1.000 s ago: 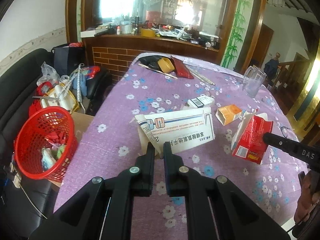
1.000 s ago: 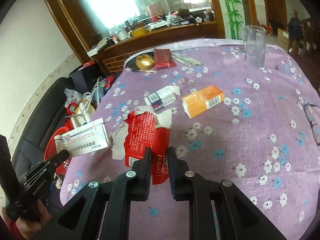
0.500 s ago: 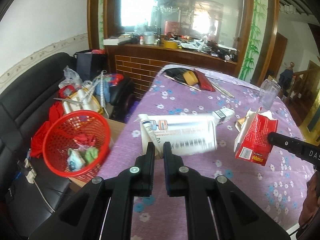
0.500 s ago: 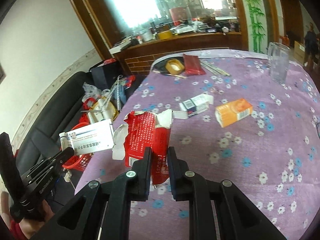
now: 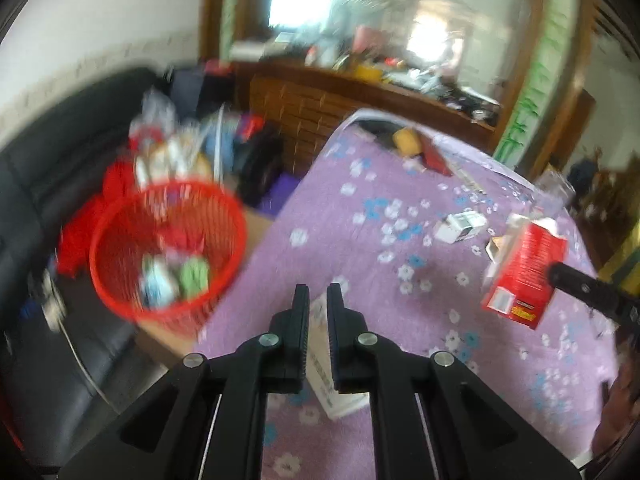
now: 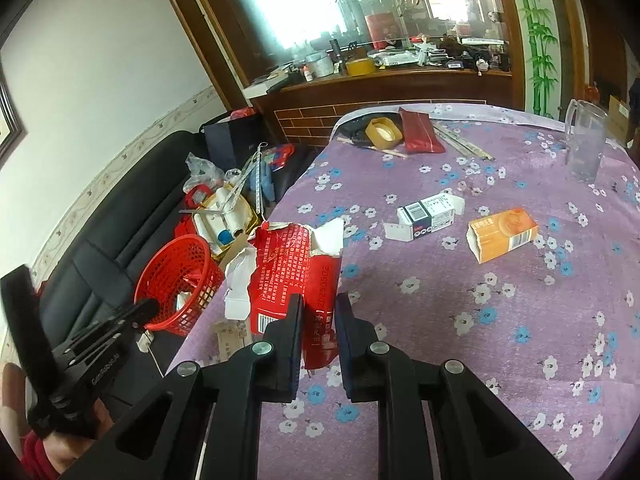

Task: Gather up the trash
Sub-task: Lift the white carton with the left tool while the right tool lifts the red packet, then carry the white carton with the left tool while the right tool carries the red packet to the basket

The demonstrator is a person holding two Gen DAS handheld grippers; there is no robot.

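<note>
My left gripper [image 5: 318, 300] hangs over the table's near-left edge, its jaws opening. The white medicine box [image 5: 340, 396] lies below them on the purple floral cloth, free of the pads. In the right wrist view that box [image 6: 230, 334] lies by the table edge, apart from the left gripper [image 6: 146, 310]. My right gripper [image 6: 318, 308] is shut on a torn red carton [image 6: 296, 276], held above the cloth. The carton [image 5: 524, 276] shows at the right of the blurred left wrist view. A red mesh basket [image 5: 168, 248] with some trash in it sits beside the table.
A white-and-dark small box [image 6: 428, 216] and an orange box [image 6: 504, 234] lie mid-table. Farther back are a glass pitcher [image 6: 584, 148], a tape roll [image 6: 384, 132] and a red pouch [image 6: 420, 136]. A black sofa [image 6: 100, 240] with bags runs along the left.
The left gripper swung left toward the basket and the white box left its jaws, dropping to the table edge. The right gripper carried the red carton leftward, still gripped.
</note>
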